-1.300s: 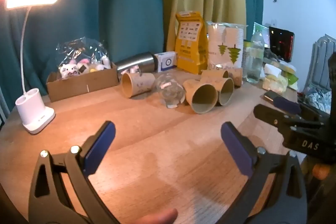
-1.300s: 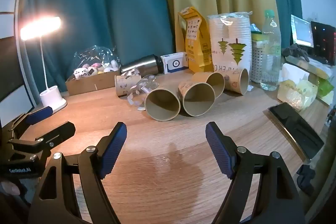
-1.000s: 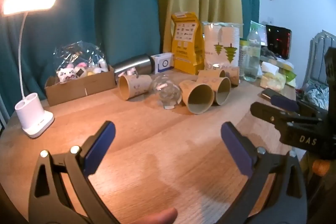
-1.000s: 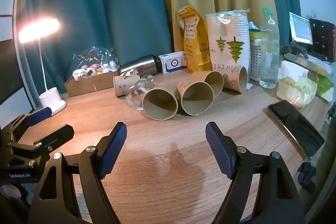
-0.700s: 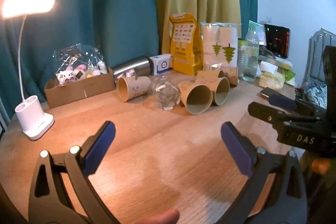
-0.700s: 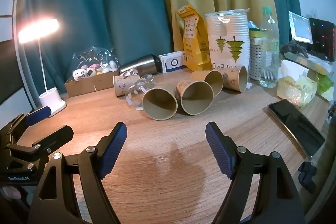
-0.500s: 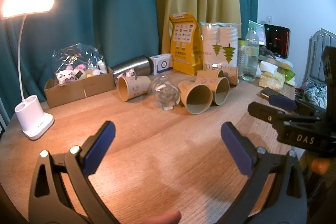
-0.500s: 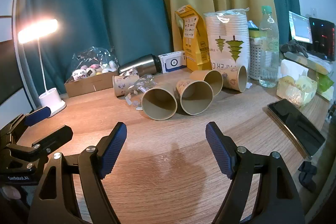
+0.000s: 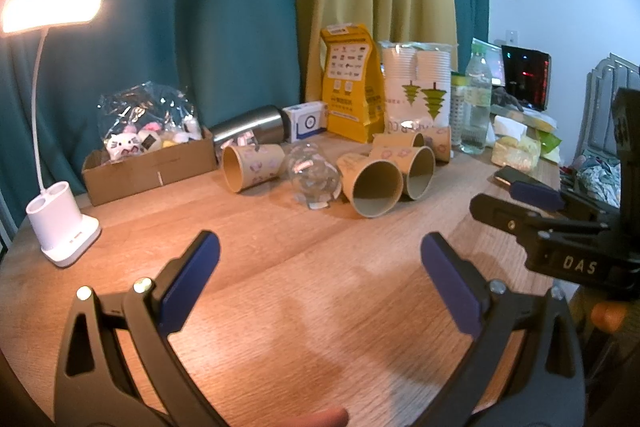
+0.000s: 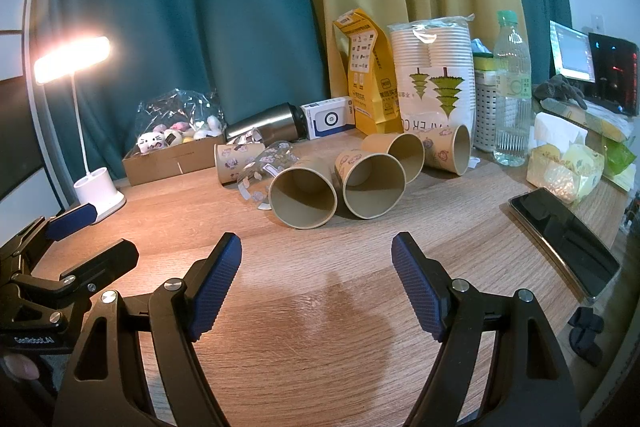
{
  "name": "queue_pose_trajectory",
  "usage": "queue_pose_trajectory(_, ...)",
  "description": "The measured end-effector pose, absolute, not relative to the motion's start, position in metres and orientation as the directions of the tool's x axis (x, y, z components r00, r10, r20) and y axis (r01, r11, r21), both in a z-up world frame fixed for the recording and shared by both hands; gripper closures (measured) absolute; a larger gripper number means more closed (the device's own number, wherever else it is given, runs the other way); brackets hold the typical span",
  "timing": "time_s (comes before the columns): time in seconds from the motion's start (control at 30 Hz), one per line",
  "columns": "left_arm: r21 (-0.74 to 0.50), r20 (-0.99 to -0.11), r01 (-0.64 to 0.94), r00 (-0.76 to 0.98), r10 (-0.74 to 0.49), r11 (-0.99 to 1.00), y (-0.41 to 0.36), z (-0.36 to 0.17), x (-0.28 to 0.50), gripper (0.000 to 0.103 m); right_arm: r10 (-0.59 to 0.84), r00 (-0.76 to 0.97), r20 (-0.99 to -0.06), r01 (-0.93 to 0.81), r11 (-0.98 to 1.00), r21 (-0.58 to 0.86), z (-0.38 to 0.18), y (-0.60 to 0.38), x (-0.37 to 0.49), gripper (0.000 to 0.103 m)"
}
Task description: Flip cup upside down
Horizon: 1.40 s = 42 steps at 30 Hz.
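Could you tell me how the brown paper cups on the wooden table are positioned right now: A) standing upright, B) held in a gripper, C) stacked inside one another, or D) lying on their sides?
D: the brown paper cups lie on their sides on the wooden table, open mouths showing, with both grippers open and empty.

wooden table (image 10: 320, 307) | 5 paper cups (image 10: 303, 193) lying sideways | desk lamp (image 10: 98, 195) | phone (image 10: 564, 231)
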State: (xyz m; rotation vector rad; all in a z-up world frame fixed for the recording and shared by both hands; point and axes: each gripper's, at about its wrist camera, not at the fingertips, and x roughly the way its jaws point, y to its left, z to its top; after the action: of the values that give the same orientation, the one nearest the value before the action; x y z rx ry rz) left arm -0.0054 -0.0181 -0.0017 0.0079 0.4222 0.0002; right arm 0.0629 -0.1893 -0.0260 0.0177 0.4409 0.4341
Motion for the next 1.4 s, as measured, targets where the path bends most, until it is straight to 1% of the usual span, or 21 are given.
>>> queue_pose_trajectory(0.23,-0.004,-0.424,0.003,0.906,-0.004,1.0,-0.0192,-0.0063,-0.005,0.001,0.411,0.814,-0.41,-0.403,0.909,0.11,-0.0259,-0.1892,0.063,0.023)
queue_pose_trajectory(1.4,-0.007,-0.427,0.005,0.904,-0.007,1.0,-0.0174,-0.0032,-0.0058,0.001,0.412,0.813,-0.411,-0.403,0.908,0.114,-0.0279,-0.1916,0.0638,0.023)
